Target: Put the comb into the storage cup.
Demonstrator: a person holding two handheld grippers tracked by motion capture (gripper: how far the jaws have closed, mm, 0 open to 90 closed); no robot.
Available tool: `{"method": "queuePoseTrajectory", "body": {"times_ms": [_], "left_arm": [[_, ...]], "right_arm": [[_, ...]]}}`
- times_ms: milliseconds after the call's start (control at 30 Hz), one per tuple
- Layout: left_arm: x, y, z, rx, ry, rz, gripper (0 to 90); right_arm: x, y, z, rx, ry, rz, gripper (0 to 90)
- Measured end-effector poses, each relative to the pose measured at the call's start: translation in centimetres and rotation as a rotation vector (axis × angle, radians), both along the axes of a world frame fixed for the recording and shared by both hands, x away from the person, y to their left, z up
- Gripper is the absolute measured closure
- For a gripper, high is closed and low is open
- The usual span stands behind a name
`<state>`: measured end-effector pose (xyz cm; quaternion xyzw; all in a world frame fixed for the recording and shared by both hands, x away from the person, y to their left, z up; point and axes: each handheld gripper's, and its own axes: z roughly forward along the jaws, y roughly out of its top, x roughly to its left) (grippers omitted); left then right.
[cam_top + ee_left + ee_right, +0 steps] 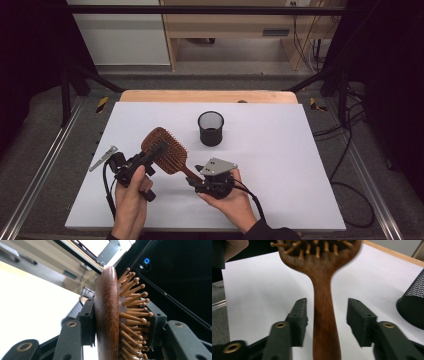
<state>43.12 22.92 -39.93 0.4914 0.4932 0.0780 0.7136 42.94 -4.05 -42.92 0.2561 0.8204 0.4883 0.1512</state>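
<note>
A stiff, light-looking wooden hairbrush (164, 150) hangs above the white table (280, 165) — its head clamped in the left gripper (120, 322), its smooth handle between the right gripper (327, 315)'s parted jaws — best taken by head or handle.

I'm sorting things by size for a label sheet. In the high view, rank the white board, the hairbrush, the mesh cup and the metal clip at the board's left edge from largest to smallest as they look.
1. white board
2. hairbrush
3. mesh cup
4. metal clip

The hairbrush is lifted nearer the camera, so its lead over the cup is unsure.
</note>
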Motion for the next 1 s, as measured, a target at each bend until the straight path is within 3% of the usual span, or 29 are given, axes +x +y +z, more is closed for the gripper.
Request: {"method": "queuePoseTrajectory", "body": {"times_ms": [100,200,233,300,367,600,733,767,1000], "left_arm": [[0.0,0.6,0.1,0.011,-0.009,0.029,52.4],[0.0,1.0,0.2,0.006,-0.01,0.043,52.4],[0.0,1.2,0.3,0.011,-0.013,0.052,52.4],[0.0,1.3,0.3,0.012,-0.013,0.056,52.4],[0.0,1.5,0.3,0.01,-0.015,0.061,52.4],[-0.1,2.2,0.6,0.004,-0.023,0.073,52.3],[-0.1,2.4,0.7,0.007,-0.026,0.075,52.3],[-0.1,2.4,0.7,0.011,-0.029,0.077,52.3],[-0.2,2.2,1.1,0.037,-0.051,0.09,52.2]], "right_arm": [[0.5,-0.8,0.2,0.019,0.02,-0.017,38.4],[0.7,-1.2,0.2,0.038,0.02,-0.026,36.6],[1.0,-1.6,0.2,0.053,0.008,-0.038,30.3],[1.2,-1.7,0.1,0.054,0.002,-0.047,28.2],[1.8,-2.1,-0.2,0.018,-0.031,-0.097,17.9],[2.6,-4.1,0.0,0.019,-0.018,-0.121,12.7],[3.1,-6.4,0.4,0.045,-0.005,-0.137,10.2],[3.2,-7.9,0.7,0.072,-0.009,-0.147,9.5],[2.9,-11.2,1.0,0.113,-0.037,-0.199,8.0]]}}
